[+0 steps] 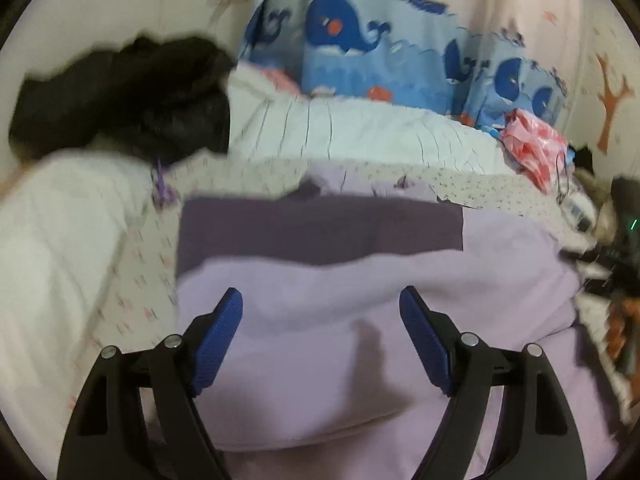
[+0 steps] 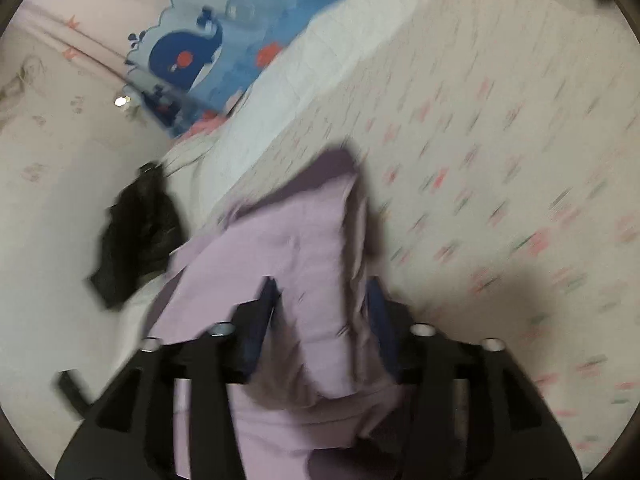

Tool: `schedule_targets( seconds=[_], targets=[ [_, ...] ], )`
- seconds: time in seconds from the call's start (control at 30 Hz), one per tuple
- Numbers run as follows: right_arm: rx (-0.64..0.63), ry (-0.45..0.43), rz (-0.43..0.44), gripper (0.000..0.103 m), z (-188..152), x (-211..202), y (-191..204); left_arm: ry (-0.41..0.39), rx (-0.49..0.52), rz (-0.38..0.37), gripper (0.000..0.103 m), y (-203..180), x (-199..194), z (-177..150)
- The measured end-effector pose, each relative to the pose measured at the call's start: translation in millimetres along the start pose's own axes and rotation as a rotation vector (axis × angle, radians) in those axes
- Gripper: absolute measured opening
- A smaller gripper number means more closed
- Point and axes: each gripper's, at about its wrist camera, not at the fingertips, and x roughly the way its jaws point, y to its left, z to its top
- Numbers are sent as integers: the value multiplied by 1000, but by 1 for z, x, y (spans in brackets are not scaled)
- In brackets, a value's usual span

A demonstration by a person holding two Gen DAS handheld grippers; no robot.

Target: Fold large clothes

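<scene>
A large lilac garment (image 1: 360, 300) with a dark purple band (image 1: 320, 228) lies partly folded on a bed. My left gripper (image 1: 320, 300) is open just above the lilac cloth, with blue pads (image 1: 224, 336) apart and nothing between them. In the right wrist view the same garment (image 2: 288, 248) runs up from below, bunched between the fingers. My right gripper (image 2: 322, 292) has its jaws partly apart with lilac cloth lying between them; the view is blurred, so whether it grips the cloth is unclear.
The bed has a floral sheet (image 2: 500, 160). A black garment (image 1: 132, 96) lies at the far left on a white quilt (image 1: 360, 132). A blue whale-print curtain (image 1: 360, 52) hangs behind. A pink bag (image 1: 536, 144) and clutter sit at the right edge.
</scene>
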Motion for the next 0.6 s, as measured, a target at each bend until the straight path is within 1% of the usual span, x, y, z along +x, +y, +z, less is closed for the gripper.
schedule_targets(
  seconds=[0.03, 0.07, 0.13, 0.17, 0.2, 0.23, 0.27, 0.3, 0.33, 0.37, 0.4, 0.43, 0.5, 0.57, 0.6],
  targets=[
    [-31, -56, -19, 51, -1, -11, 6, -9, 23, 14, 80, -2, 0, 2],
    [-76, -124, -8, 53, 0, -21, 13, -13, 51, 26, 82, -5, 1, 3],
    [-155, -189, 8, 61, -4, -30, 31, 2, 81, 28, 83, -7, 11, 0],
    [-227, -201, 1, 64, -9, -30, 45, 16, 84, 22, 83, -7, 16, -3],
    [-273, -177, -25, 68, -12, -25, 53, 33, 86, 13, 83, -7, 21, -6],
    [-312, -124, -73, 69, -16, -11, 59, 48, 85, 8, 83, -6, 27, -10],
    [-338, -16, -141, 69, -23, 14, 58, 50, 83, 7, 83, -6, 29, -13],
    [-336, 47, -166, 69, -30, 29, 53, 50, 81, 4, 83, -6, 30, -14],
    [-316, 84, -176, 73, -35, 41, 44, 48, 81, 3, 84, -7, 30, -16],
    [-283, 87, -174, 76, -36, 44, 37, 45, 83, 3, 84, -7, 30, -16],
    [-252, 104, -153, 77, -33, 43, 33, 41, 85, 5, 84, -7, 29, -16],
    [-235, 100, -138, 77, -30, 39, 33, 42, 86, 5, 84, -8, 28, -16],
    [-277, 7, -139, 77, -28, 19, 42, 42, 91, 1, 84, -9, 26, -15],
    [-310, -87, -100, 77, -27, -1, 53, 28, 98, -3, 84, -11, 22, -15],
    [-327, -116, -94, 77, -28, -7, 58, 26, 100, -2, 84, -11, 21, -14]
  ],
)
